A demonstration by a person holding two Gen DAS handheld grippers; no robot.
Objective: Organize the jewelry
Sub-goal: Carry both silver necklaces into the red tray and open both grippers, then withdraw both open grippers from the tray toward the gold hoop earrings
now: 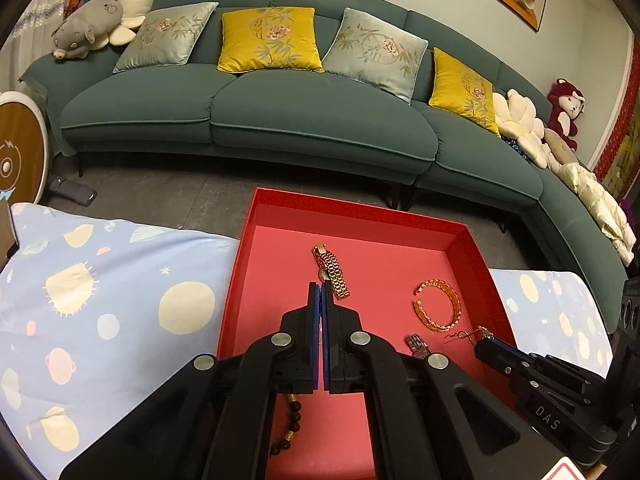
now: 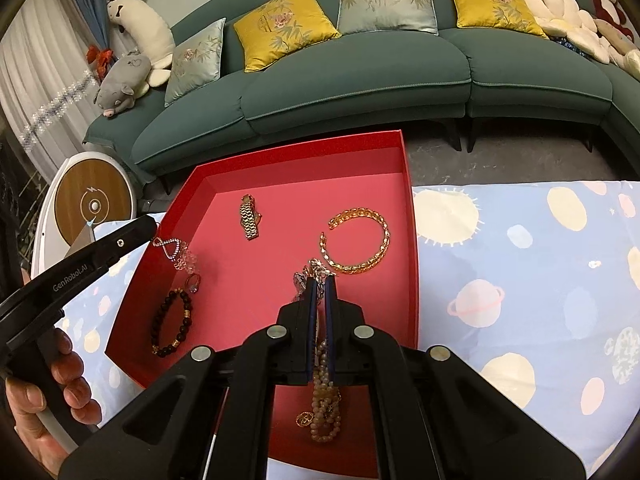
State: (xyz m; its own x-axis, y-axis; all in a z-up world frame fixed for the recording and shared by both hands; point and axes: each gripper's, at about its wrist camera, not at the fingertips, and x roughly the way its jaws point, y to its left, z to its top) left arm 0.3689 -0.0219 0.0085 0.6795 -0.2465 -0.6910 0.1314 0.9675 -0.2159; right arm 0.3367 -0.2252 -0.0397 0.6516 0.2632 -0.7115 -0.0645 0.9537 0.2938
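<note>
Closest to my right camera, the right gripper (image 2: pixel 320 280) has its jaws pinched down on a chain piece with small charms (image 2: pixel 316 270), held just above the floor of the red box (image 2: pixel 408 168); a string of pale beads (image 2: pixel 326 404) lies under the gripper body near the box's near edge. My left gripper (image 1: pixel 321 290) has its blue pads pressed together with nothing visible between them, tips just short of the gold watch (image 1: pixel 332 270) that lies flat mid-box. The gold open bangle (image 2: pixel 356 240) sits near the right wall, with a narrow strip of bare floor between it and that wall. Along the left wall I see a silver pendant chain (image 2: pixel 172 250) draped at the rim, a ring (image 2: pixel 193 282) and a dark bead bracelet (image 2: pixel 172 322). Most open floor is toward the far wall, beyond the watch. The box rests on a blue planet-print cloth (image 2: pixel 520 280), far edge toward the green sofa (image 2: pixel 360 80).
</note>
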